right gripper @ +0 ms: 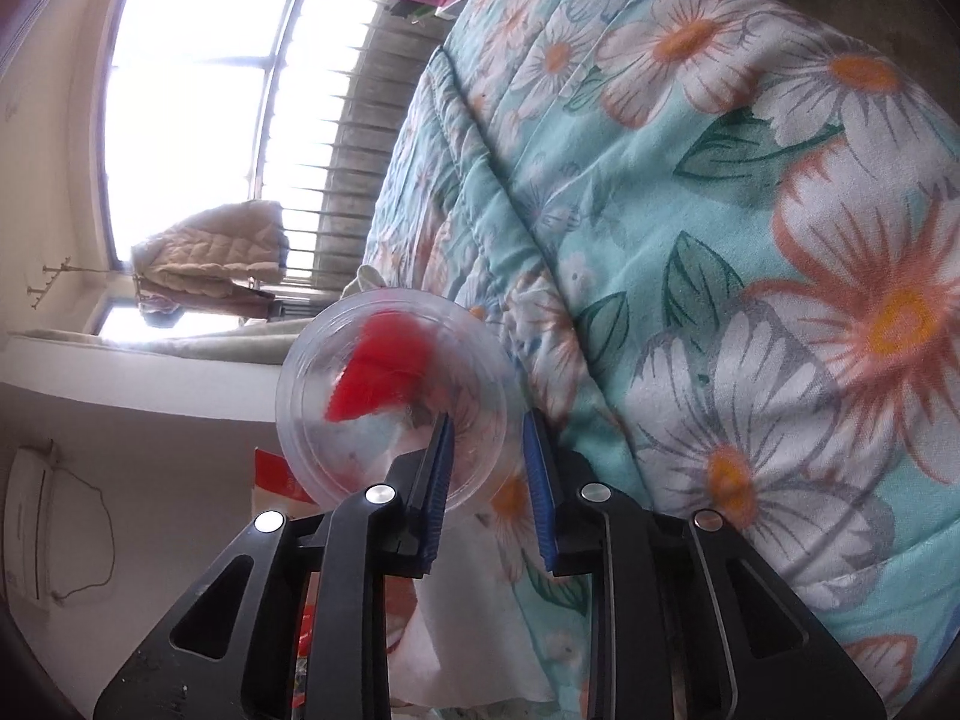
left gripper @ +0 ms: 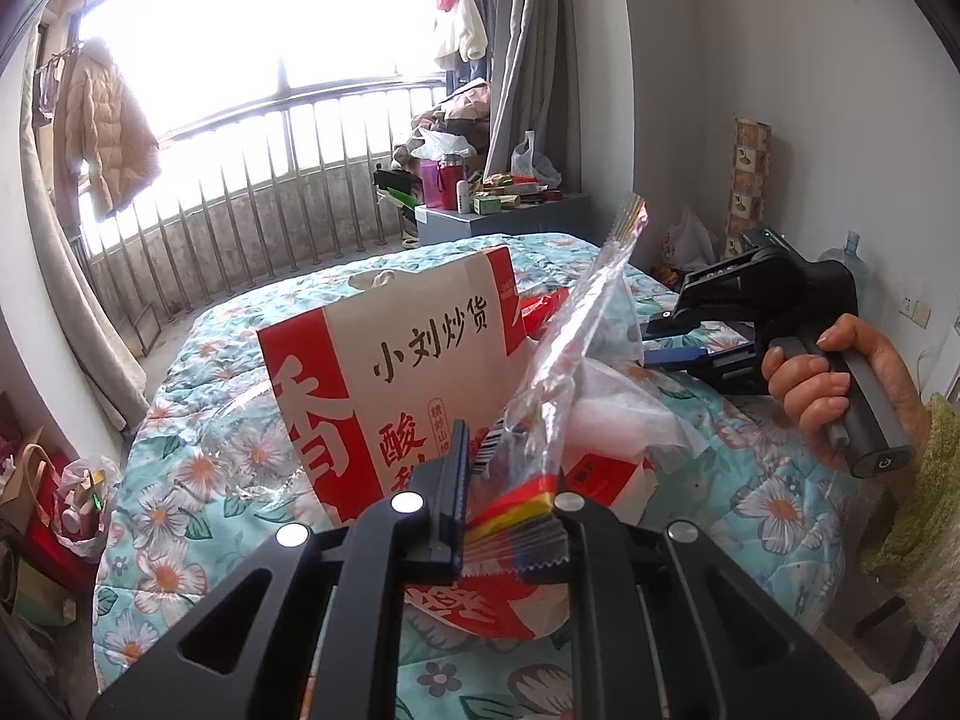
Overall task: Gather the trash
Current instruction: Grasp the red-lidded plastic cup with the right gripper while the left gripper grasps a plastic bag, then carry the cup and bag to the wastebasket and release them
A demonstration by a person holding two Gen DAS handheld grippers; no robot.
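Note:
A red-and-tan paper bag (left gripper: 396, 384) with Chinese print stands open on the floral bed quilt (left gripper: 198, 468), with white tissue (left gripper: 624, 414) and a red wrapper in its mouth. My left gripper (left gripper: 510, 522) is shut on a clear plastic snack wrapper (left gripper: 576, 348) that sticks up above the bag. My right gripper (left gripper: 666, 339) reaches toward the bag from the right. In the right wrist view my right gripper (right gripper: 489, 480) has its jaws apart around the rim of a clear plastic cup (right gripper: 396, 402) with a red scrap inside; one finger is inside the cup.
A clear plastic sheet (left gripper: 240, 438) lies on the quilt left of the bag. A cluttered grey cabinet (left gripper: 504, 210) stands beyond the bed by the barred window. Bags of items (left gripper: 78, 498) sit on the floor at left. A water jug (left gripper: 852, 258) stands by the right wall.

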